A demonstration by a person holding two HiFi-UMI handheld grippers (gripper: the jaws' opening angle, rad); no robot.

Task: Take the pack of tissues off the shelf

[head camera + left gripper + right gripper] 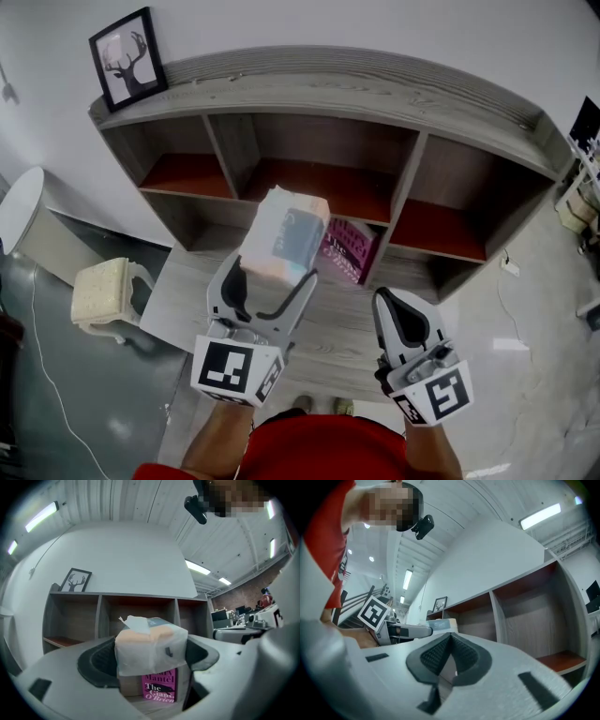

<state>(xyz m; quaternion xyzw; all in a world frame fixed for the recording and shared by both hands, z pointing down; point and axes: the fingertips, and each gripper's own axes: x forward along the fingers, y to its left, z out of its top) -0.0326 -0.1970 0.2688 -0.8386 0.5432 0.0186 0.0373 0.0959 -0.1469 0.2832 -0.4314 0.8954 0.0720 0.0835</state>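
My left gripper (274,274) is shut on the pack of tissues (283,235), a soft pack in pale wrap with a blue top, held in the air in front of the grey shelf unit (356,94). In the left gripper view the pack of tissues (150,646) sits squeezed between the two dark pads, a tissue poking from its top. My right gripper (392,302) hangs to the right of it, jaws shut with nothing between them; in its own view the right gripper (449,657) points toward the shelf's right compartments.
A pink book (349,248) stands in the lower middle compartment behind the pack. A framed deer picture (128,58) rests on the shelf top at left. A cream stool (105,292) and a white round table (19,208) stand to the left.
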